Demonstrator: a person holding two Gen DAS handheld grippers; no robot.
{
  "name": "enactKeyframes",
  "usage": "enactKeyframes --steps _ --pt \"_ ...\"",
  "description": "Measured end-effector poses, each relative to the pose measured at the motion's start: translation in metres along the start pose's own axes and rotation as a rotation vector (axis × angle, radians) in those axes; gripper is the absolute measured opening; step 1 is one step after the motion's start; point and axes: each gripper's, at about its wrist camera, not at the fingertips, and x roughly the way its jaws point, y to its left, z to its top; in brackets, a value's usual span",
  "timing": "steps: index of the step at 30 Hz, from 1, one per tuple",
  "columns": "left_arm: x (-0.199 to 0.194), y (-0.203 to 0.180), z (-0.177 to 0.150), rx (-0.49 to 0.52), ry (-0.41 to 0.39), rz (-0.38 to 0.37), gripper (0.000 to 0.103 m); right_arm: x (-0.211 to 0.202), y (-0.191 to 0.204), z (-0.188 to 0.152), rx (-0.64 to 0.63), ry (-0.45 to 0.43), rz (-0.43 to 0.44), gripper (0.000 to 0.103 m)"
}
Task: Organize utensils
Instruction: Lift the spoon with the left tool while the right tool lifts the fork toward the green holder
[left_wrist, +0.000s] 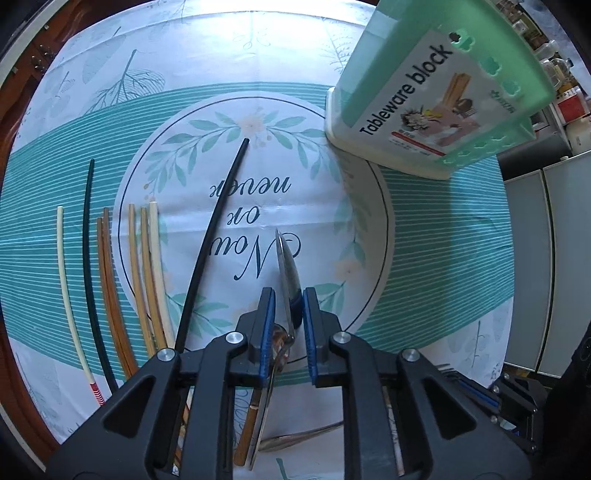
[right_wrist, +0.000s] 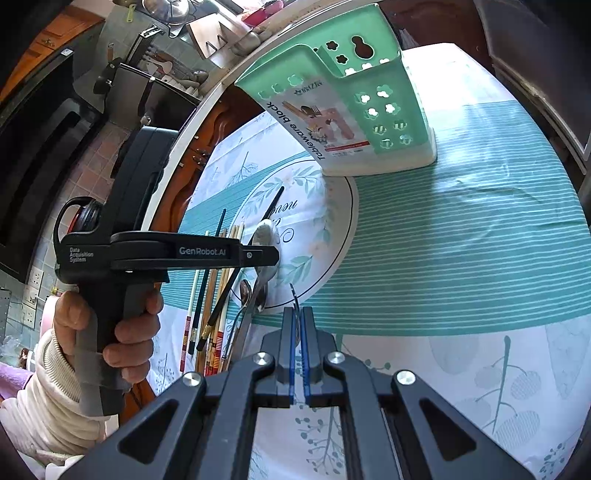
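**Now: a metal utensil in each hand-held gripper, holder standing ready**

Left hand-held gripper (left_wrist: 289, 295) pinches a metal spoon (left_wrist: 287, 273) between its blue pads, gripped near the neck; the spoon stands on edge, bowl pointing forward, raised off the bench (left_wrist: 443, 229). In the right wrist view the same spoon's bowl (right_wrist: 266, 233) shows just past the tip of the left tool, above the printed circle of the tablecloth (right_wrist: 461, 236).

Right hand-held gripper (right_wrist: 297, 317) has its pads pressed nearly together on a thin metal utensil (right_wrist: 294, 295), seen edge-on only; its curved tip sticks out ahead of the fingers. Which kind of utensil it is I cannot tell.

The green tableware holder (right_wrist: 332, 107), labelled "Tableware block", stands upright on a white base at the far side of the cloth, well apart from both grippers, its open top facing up.

Chopsticks (left_wrist: 110, 280) lie in a loose row on the left of the cloth: white, dark green, brown and tan ones roughly parallel. One black chopstick (left_wrist: 214, 240) lies apart, slanted across the printed circle toward the holder. More spoons (right_wrist: 245, 295) lie on the bench beside the chopsticks, below the left tool.

The person's left hand (right_wrist: 110, 332), in a cream cuff, grips the left tool's handle.
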Motion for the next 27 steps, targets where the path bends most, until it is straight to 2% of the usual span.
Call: enactKeyframes --steps 2,3,8,16,20,24,27 --pt "0.004 -0.001 0.000 0.006 0.012 -0.006 0.009 0.000 0.001 0.000 -0.006 -0.001 -0.001 0.002" --pt "0.004 -0.001 -0.001 0.008 0.009 -0.025 0.003 -0.001 0.003 0.000 -0.012 -0.002 -0.003 0.002" --pt "-0.014 -0.006 -0.011 0.033 -0.039 -0.051 0.003 -0.011 0.018 0.002 -0.067 -0.031 -0.026 0.002" --pt "-0.100 -0.021 -0.039 0.146 -0.256 -0.144 0.003 -0.064 0.047 0.025 -0.170 -0.174 -0.091 0.000" --pt "-0.146 -0.030 -0.036 0.176 -0.363 -0.171 0.002 -0.096 0.058 0.041 -0.205 -0.258 -0.142 0.000" --pt "-0.189 -0.039 -0.033 0.210 -0.469 -0.186 0.002 -0.107 0.057 0.052 -0.216 -0.283 -0.173 0.000" --pt "-0.216 -0.045 -0.032 0.225 -0.526 -0.205 0.002 -0.099 0.041 0.055 -0.152 -0.236 -0.150 0.000"
